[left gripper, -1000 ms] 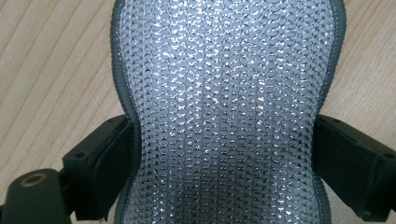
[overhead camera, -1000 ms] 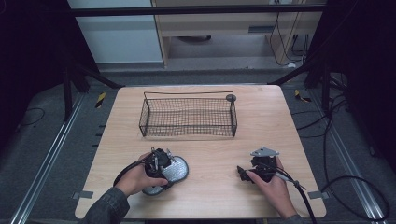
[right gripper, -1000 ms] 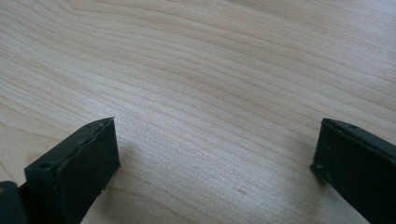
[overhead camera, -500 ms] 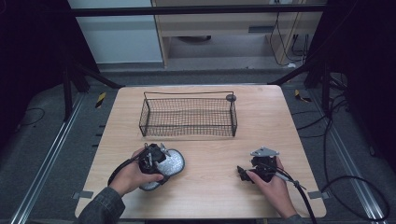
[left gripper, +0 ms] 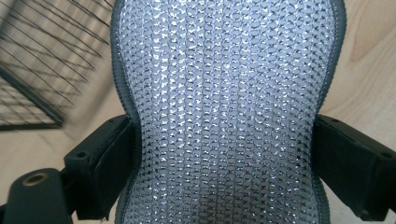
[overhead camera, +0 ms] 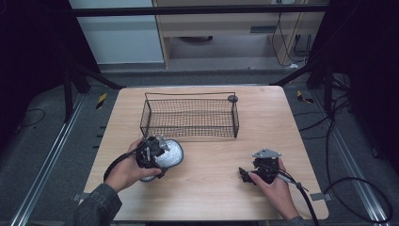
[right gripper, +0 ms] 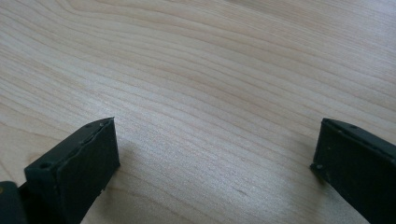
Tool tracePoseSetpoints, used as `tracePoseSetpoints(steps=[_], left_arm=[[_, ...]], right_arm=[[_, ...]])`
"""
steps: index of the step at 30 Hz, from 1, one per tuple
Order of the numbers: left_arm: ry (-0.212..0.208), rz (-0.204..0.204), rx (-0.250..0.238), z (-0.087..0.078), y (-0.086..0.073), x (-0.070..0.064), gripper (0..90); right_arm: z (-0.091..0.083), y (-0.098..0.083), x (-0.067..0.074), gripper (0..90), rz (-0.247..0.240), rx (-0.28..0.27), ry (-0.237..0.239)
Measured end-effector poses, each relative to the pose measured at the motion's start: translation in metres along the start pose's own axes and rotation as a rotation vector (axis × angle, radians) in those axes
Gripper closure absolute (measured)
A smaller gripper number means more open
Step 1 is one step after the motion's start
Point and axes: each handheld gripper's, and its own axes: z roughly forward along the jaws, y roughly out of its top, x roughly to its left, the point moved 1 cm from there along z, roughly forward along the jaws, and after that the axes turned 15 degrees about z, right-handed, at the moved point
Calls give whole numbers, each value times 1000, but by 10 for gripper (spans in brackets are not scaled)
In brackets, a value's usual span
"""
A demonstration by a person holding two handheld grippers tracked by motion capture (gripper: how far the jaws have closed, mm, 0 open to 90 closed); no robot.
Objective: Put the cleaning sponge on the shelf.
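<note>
Silver mesh pad nearer wire basket, lower edge behind left gripper.

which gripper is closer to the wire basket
Left. The left gripper, clamped on the silver mesh pad, sits just off the wire basket's near-left corner; the right gripper rests further toward the table's near-right edge.

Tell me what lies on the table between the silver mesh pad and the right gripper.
Nothing: in the high view, bare wooden table separates the silver mesh pad from the right gripper.
</note>
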Motion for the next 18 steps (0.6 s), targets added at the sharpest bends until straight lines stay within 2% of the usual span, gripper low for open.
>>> tracePoseSetpoints(steps=[2,5,9,16,18], left_arm=[[27,27,-12,-7,6,6,98],[47,44,-15,-13,11,13,97],[56,52,-18,-18,13,19,97],[68,87,-39,-27,23,35,97],[69,106,-42,-29,28,43,97]], right_arm=[[0,0,0,4,1,-1,0],[0,0,0,4,1,-3,4],[0,0,0,4,-2,-4,4],[1,0,0,4,0,-5,2],[1,0,1,4,5,-7,-3]])
